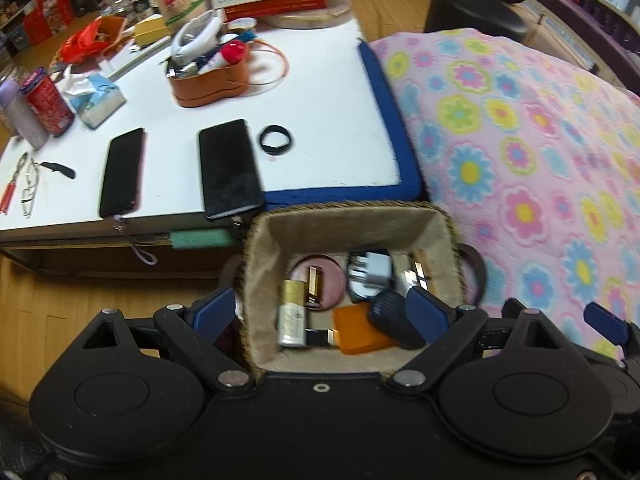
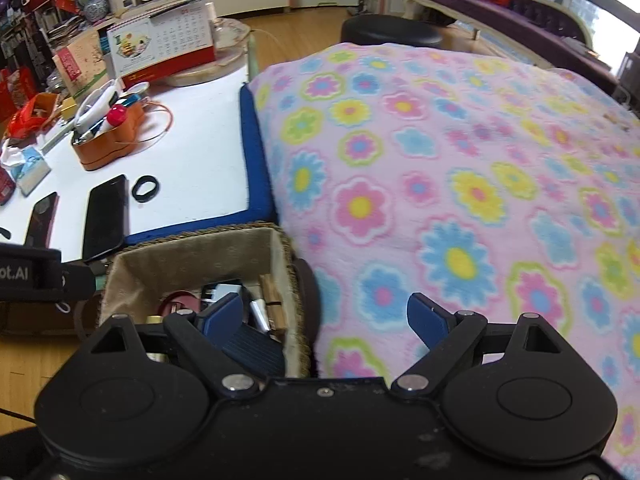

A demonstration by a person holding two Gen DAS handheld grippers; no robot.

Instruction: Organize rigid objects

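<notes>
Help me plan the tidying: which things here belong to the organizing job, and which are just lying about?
Job:
- fabric-lined basket holding small items
- two phones on the white table
- black ring

Lying about:
- tissue pack
- red can
- glasses
- calendar
- flowered blanket

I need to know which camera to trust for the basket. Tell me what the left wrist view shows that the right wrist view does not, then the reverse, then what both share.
Only the left wrist view shows the basket's floor: an orange block, a gold-and-white tube, a round pink case. It also shows glasses and a red can on the white table.

Only the right wrist view shows the purple sofa and the window.

Both show the basket, two black phones, a black ring, the orange organizer and the floral blanket. Both grippers are open.
</notes>
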